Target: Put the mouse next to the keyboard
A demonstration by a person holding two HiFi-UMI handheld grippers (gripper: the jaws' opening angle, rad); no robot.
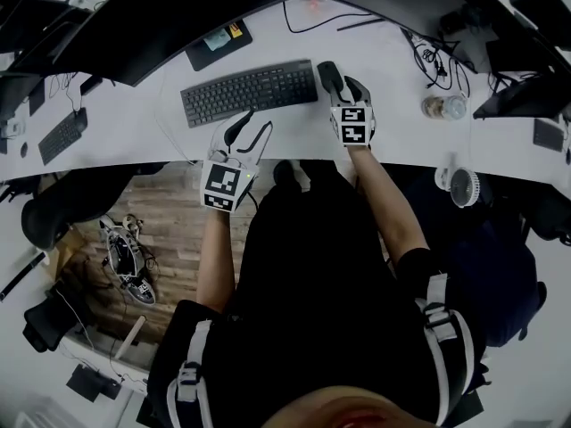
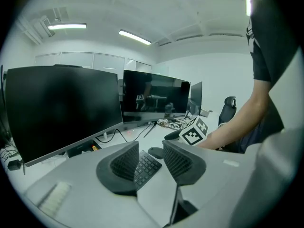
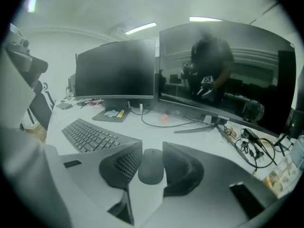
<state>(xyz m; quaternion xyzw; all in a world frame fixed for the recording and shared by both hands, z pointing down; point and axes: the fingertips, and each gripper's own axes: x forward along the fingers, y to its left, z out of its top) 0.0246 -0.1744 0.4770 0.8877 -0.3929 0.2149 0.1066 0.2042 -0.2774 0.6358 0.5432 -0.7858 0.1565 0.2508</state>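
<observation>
2 grippers, both mine. L gripper [image 1: 257, 121]: jaws spread, nothing between the pads, hovering over the desk [image 1: 401, 136] edge near the main keyboard [image 1: 250, 92]. R gripper [image 1: 350, 89]: jaws partly apart, not pinching anything. The 1 mouse [image 1: 328, 76] shows in their gap, lying on the desk just beside the keyboard's R end. 2 keyboards total w/ the second keyboard [image 1: 62, 134] far L. 2 monitors ahead: left monitor [image 3: 116, 70], right monitor [image 3: 223, 75].
</observation>
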